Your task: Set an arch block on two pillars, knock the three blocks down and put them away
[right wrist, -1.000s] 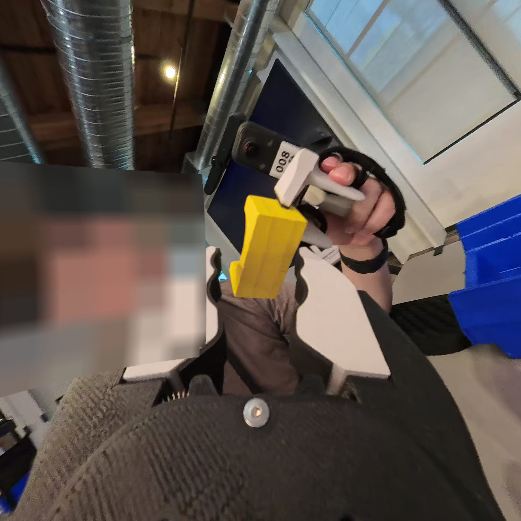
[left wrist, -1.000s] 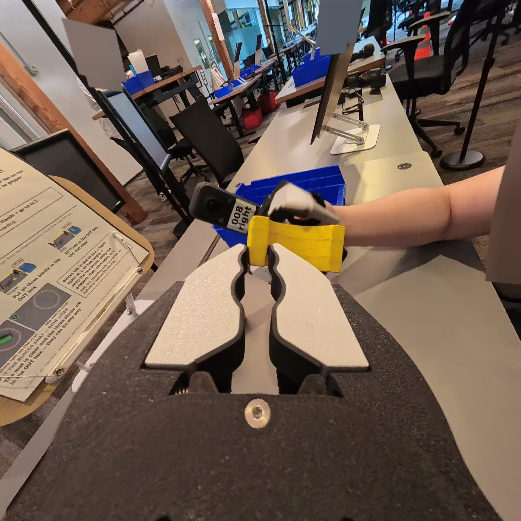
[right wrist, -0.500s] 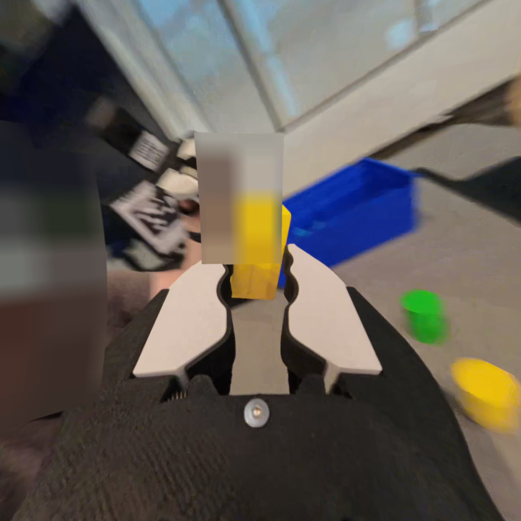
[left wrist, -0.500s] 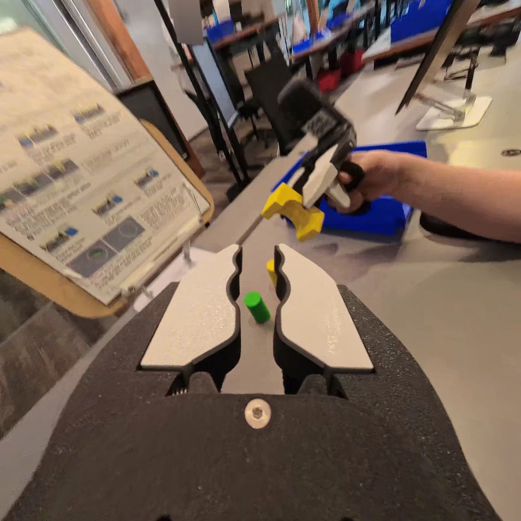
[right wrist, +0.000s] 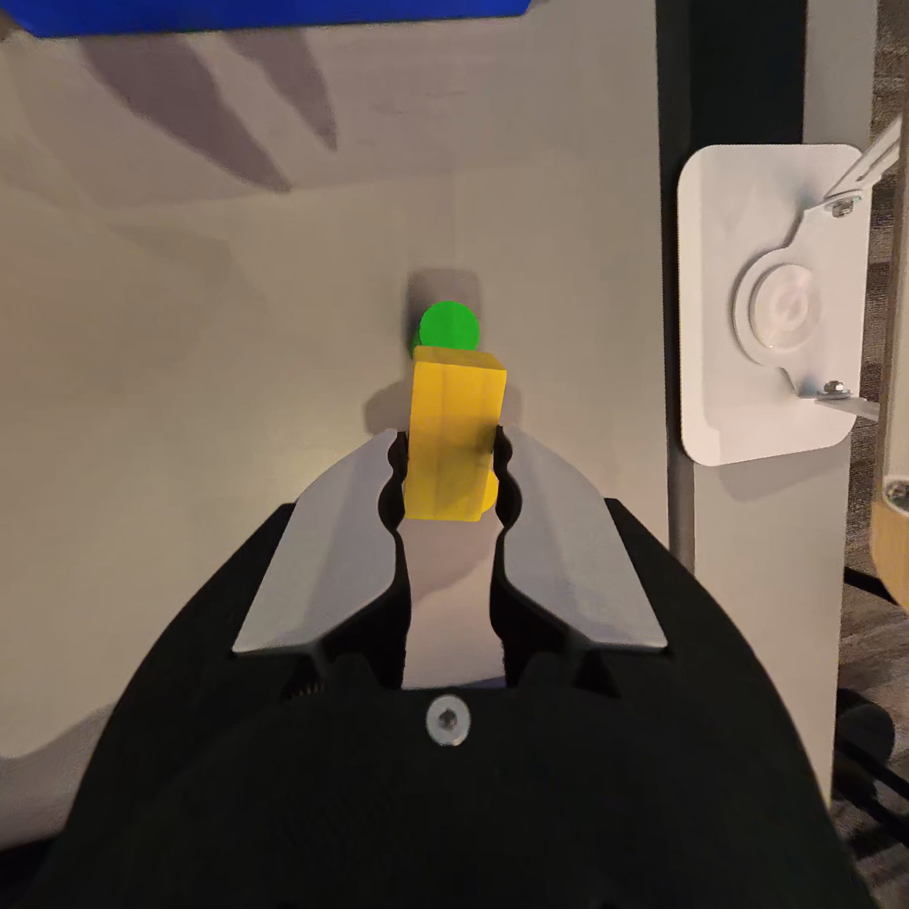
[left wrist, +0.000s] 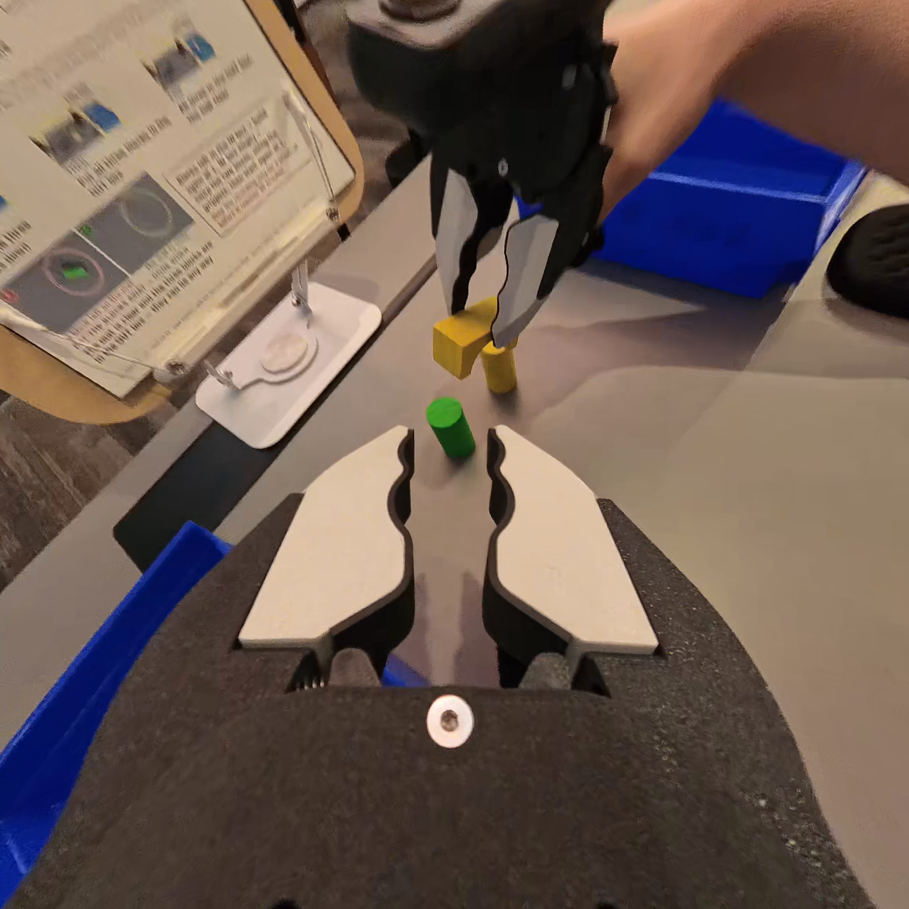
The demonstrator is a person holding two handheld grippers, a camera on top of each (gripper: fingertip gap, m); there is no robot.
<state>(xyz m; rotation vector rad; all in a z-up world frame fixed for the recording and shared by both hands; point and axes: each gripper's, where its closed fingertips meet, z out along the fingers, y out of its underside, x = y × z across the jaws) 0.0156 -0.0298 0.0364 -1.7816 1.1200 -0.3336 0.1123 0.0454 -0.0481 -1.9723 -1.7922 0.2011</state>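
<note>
**A:** What's moved? A second ago I had the arch block up in the air between both tools.

**B:** I've brought the right hand-held gripper (right wrist: 450,442) down over the surface (left wrist: 688,492); it's pointing straight down now, fingers clamped on the yellow arch block (right wrist: 455,428). From the left wrist view, one end of the arch sits right at the top of the yellow pillar (left wrist: 499,366); whether it's touching I can't tell. The other end hangs in the air, tilted, short of the green pillar (left wrist: 450,425).

**A:** And your left?

**B:** The left hand-held gripper (left wrist: 450,438) has pulled back low, its fingers apart and holding nothing, with the green pillar standing just ahead of the tips.

**A:** So the arch isn't seated.

**B:** Not yet, I'd say. Both pillars stand upright near each other; I need to level the arch across them before letting go. The blue bin (left wrist: 728,226) waits behind.
</note>
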